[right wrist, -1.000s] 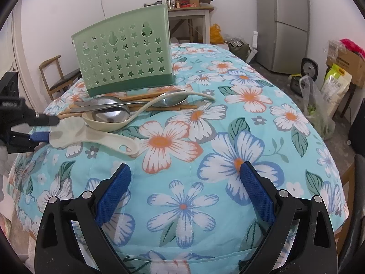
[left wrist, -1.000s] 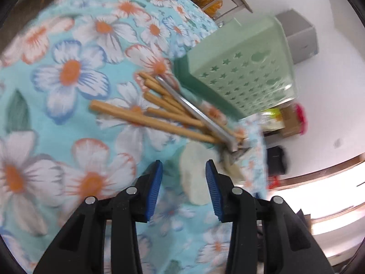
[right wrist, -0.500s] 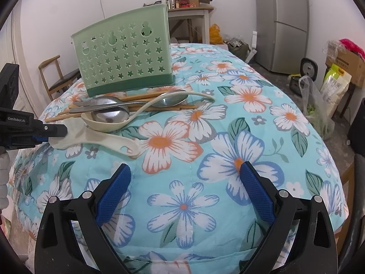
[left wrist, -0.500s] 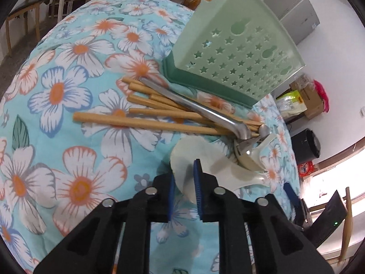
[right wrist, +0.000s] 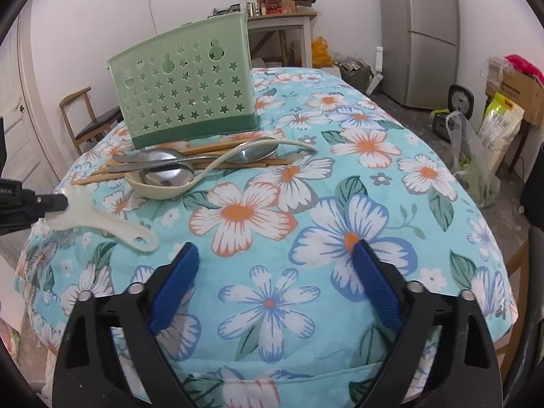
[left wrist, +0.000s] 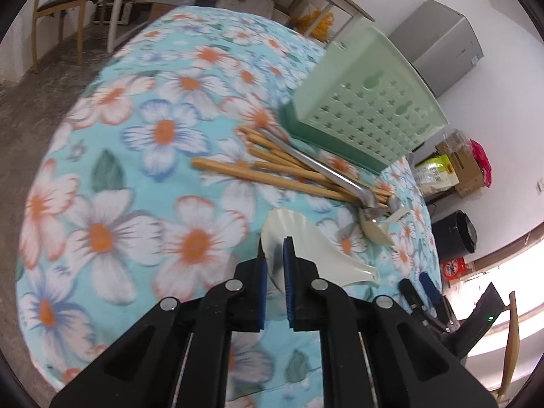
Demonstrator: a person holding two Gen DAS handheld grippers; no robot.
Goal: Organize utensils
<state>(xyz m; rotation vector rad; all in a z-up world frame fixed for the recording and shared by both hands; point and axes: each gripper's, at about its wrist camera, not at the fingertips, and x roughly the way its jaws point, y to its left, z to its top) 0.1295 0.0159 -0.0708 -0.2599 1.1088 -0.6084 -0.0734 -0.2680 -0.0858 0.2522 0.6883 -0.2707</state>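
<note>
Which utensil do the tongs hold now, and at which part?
The left tongs pinch the white rice paddle by its broad blade; the closing right tongs hold nothing.

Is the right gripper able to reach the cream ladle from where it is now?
Probably yes. The right gripper holds nothing, its fingers closing over bare tablecloth, and nothing stands between it and the cream ladle. But two metal spoons lie over the ladle.
</note>
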